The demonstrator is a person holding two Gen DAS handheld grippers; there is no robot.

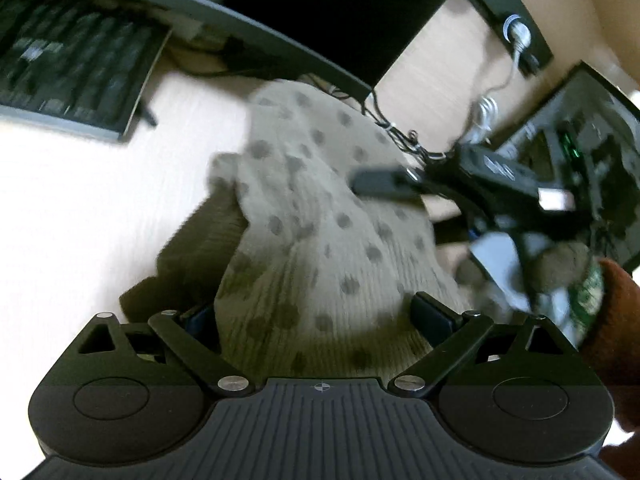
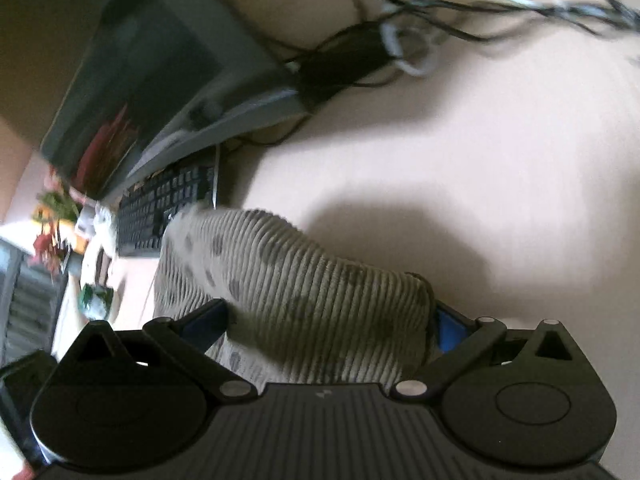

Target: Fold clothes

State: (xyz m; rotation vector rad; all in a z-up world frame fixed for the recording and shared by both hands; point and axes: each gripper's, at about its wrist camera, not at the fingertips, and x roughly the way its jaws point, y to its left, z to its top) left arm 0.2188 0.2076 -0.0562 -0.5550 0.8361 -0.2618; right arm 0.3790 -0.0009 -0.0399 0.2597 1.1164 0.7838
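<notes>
A beige ribbed garment with grey dots (image 1: 312,216) hangs lifted above a pale wooden desk (image 1: 80,200). My left gripper (image 1: 316,316) is shut on its near edge, with cloth bunched between the fingers. My right gripper (image 2: 328,320) is shut on another part of the same garment (image 2: 304,280), which drapes away to the left. The right gripper also shows in the left wrist view (image 1: 400,184), at the garment's far right side. Both views are blurred by motion.
A black keyboard (image 1: 68,64) lies at the back left, also seen in the right wrist view (image 2: 168,204). A dark monitor (image 1: 340,12) stands behind. Tangled cables (image 2: 400,40) and a black adapter (image 2: 340,64) lie on the desk. A power strip (image 1: 508,28) is at the back right.
</notes>
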